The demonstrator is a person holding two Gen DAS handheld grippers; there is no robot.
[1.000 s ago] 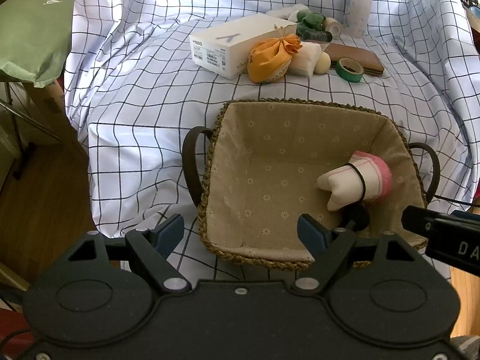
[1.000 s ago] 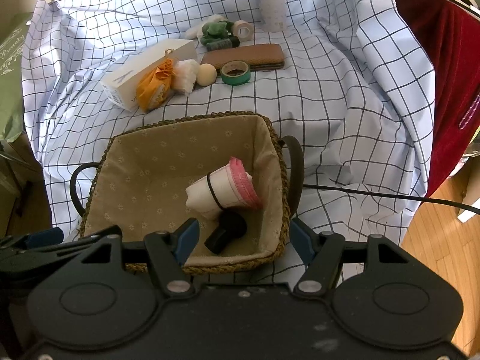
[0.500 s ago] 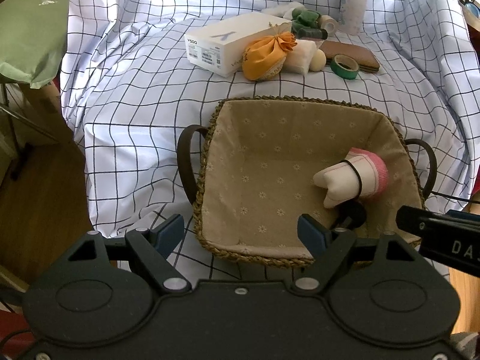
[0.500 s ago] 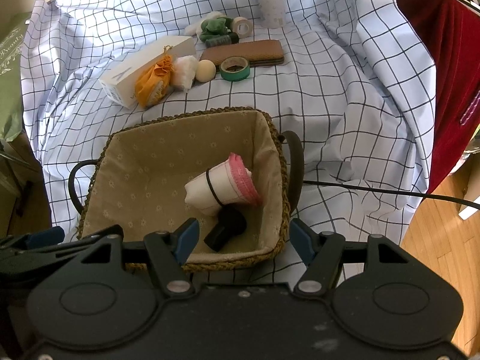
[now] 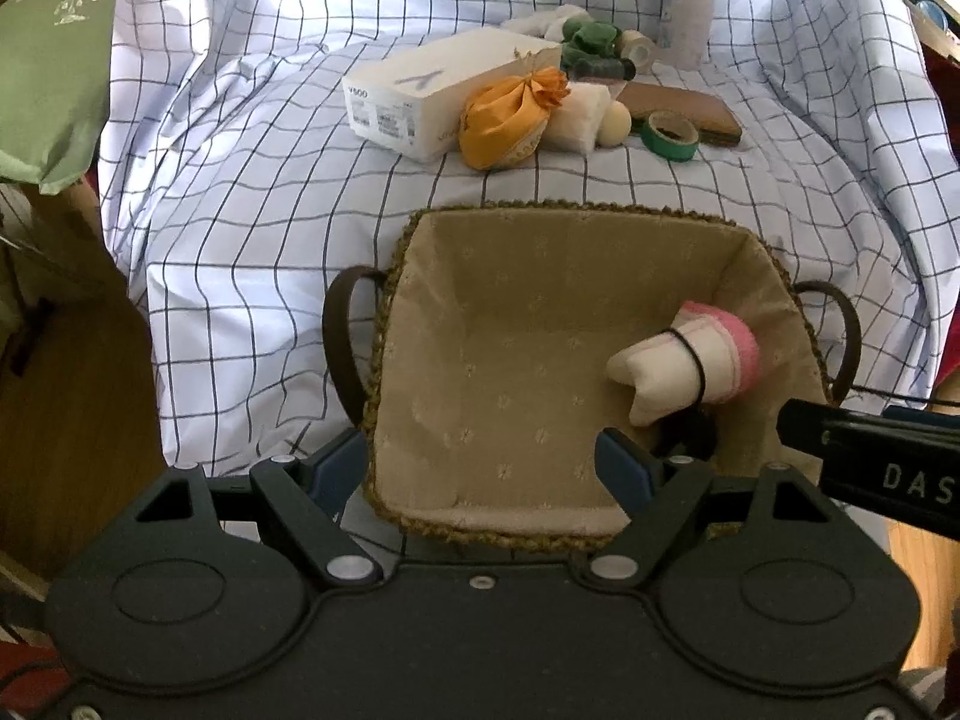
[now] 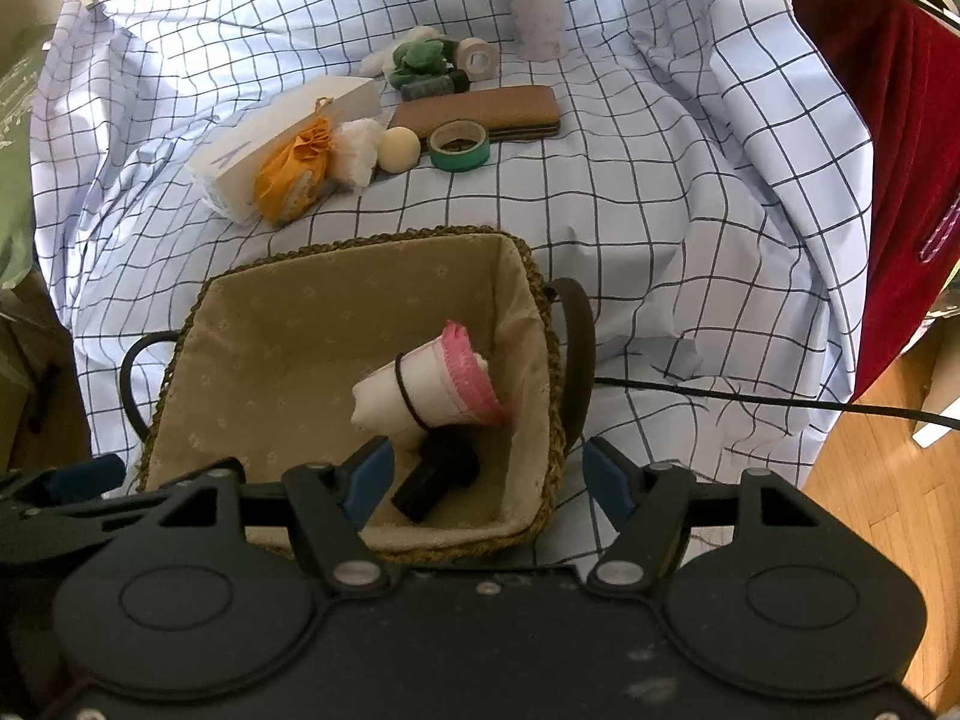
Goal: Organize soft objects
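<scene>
both grippers drawn back, basket (image 5: 420,312) sits lower in view

Both views are taken from low behind the fingers, looking forward and down across the table's near edge. The basket (image 5: 558,216) (image 6: 360,243) is seen close in both, with the far clutter shared.

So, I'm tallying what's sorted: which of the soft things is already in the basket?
Only the rolled white cloth with the pink edge, bound by a black band. The orange pouch and green plush lie behind the basket.
</scene>
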